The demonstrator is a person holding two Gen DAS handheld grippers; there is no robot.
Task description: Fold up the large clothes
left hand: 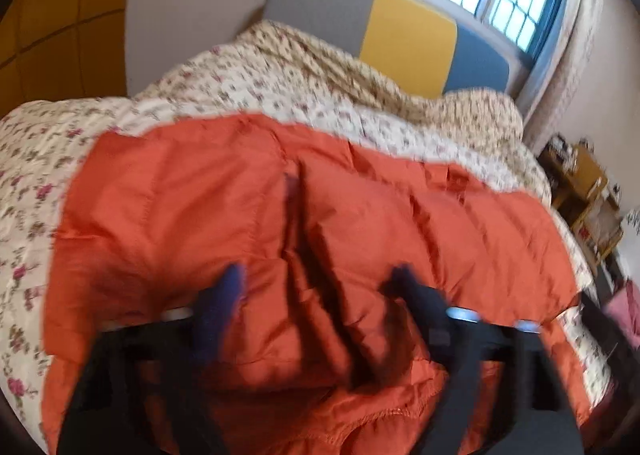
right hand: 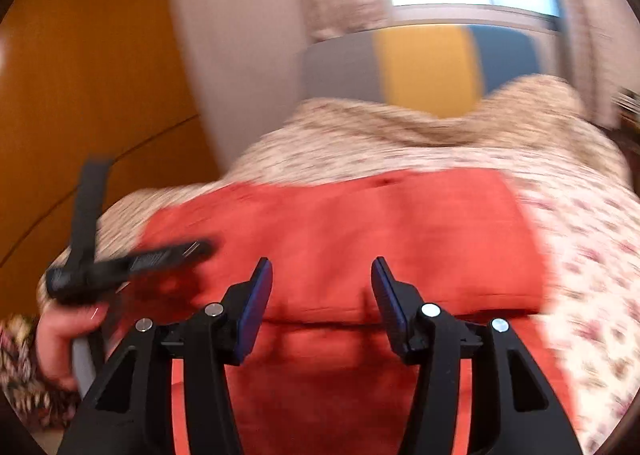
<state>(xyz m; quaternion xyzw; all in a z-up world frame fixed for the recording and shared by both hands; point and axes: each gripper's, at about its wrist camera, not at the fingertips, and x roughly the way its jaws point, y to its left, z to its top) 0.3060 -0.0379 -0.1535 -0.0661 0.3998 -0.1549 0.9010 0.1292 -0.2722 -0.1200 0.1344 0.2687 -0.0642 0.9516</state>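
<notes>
Both grippers, left gripper (left hand: pixel 320 283) and right gripper (right hand: pixel 322 279), part-open, gripping nothing, over orange puffer jacket (left hand: pixel 224 207): light, puffy, slippery, so pinch stitched hem.

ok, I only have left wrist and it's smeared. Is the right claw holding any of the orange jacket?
Observer: No. The right claw is open with nothing between its pads. The orange jacket lies beneath it.
Operator: Can you see the left claw from there?
Observer: Yes. The left claw shows at the left of the right wrist view, blurred, over the jacket's left edge.
Operator: What's holding it?
Observer: A hand in a patterned sleeve grips its handle.
</notes>
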